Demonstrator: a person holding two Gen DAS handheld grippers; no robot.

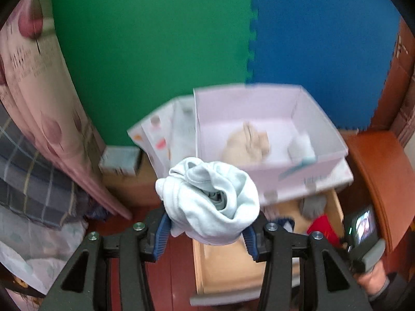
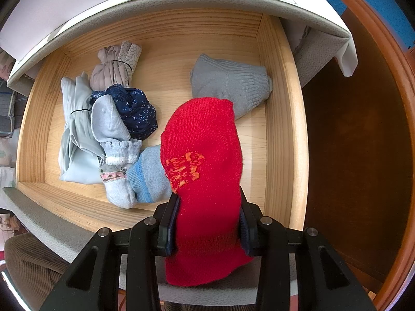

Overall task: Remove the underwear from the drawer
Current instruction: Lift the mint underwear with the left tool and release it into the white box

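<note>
Pale blue underwear (image 1: 210, 199): bundled, clamped between the left gripper (image 1: 207, 230) pads, clear above the drawer (image 2: 280, 119), short of the pink-white box (image 1: 269, 119) on the cabinet top. Judged step: carry and drop into the box. Advice: keep grip firm till the bundle is over the box's near wall, then release; loose folds may snag that edge.

Right gripper (image 2: 207, 220): closed on a red knit item (image 2: 205, 155) over the drawer's front-right corner. More rolled garments (image 2: 109, 119) lie along the drawer's left side; grey knit (image 2: 230, 83) near back-right.
</note>
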